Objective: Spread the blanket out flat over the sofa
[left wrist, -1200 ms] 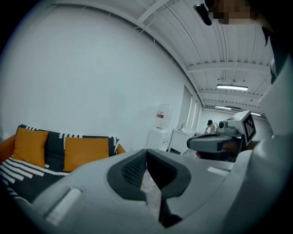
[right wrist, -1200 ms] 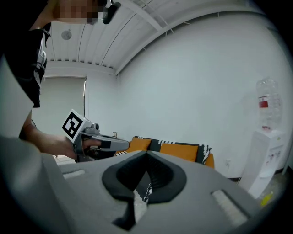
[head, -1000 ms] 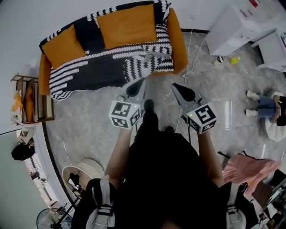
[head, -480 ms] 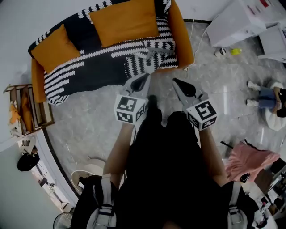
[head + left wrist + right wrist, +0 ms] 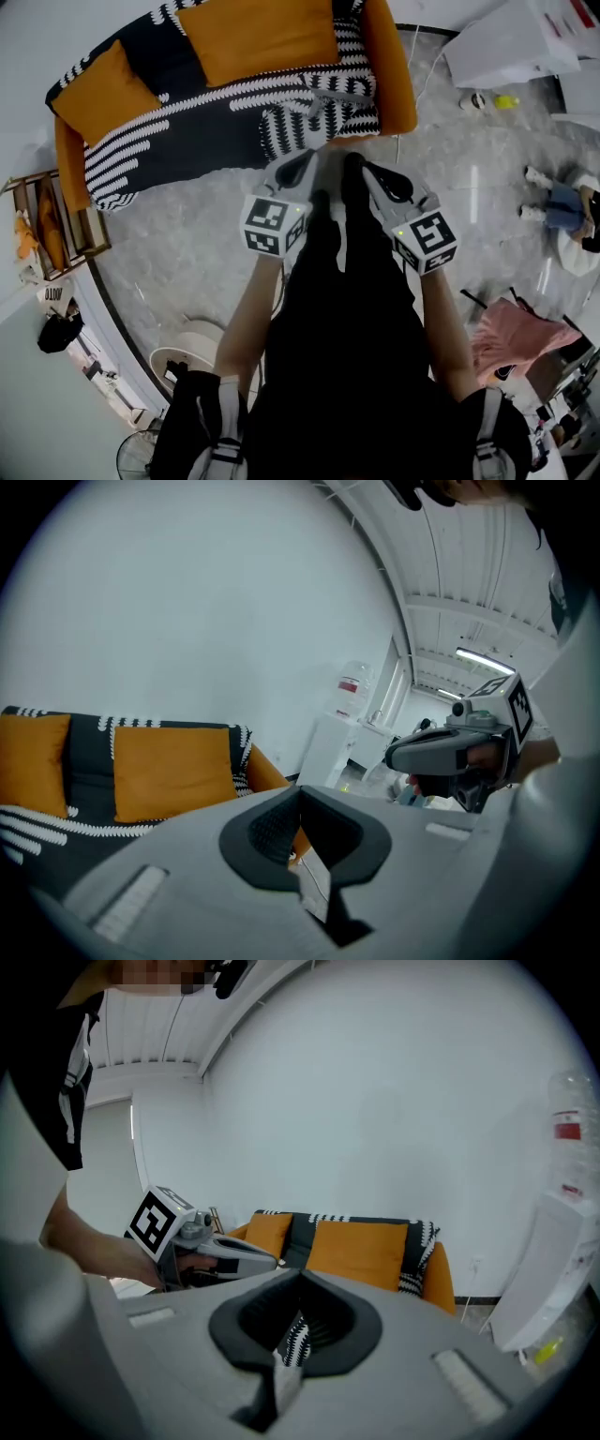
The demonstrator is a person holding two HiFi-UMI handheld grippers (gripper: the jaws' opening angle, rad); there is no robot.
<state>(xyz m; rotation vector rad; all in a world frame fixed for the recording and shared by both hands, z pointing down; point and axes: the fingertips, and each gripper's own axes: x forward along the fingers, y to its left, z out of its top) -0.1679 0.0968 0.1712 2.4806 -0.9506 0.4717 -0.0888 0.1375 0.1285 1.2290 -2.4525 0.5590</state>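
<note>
Hovering side by side at frame centre: left gripper (image 5: 304, 159) and right gripper (image 5: 368, 171), jaws of both pressed together, gripping nothing; at upper left, black-and-white striped blanket (image 5: 178, 145) draped over orange sofa (image 5: 389, 66), wrinkled at its right end

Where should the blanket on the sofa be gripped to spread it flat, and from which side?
Grip the rumpled fold of the blanket at the front edge of the sofa, toward its end on the head view's right. Come from the front and pinch across the raised ridge: it stands proud, while the rest lies flat and probably offers nothing to catch.
</note>
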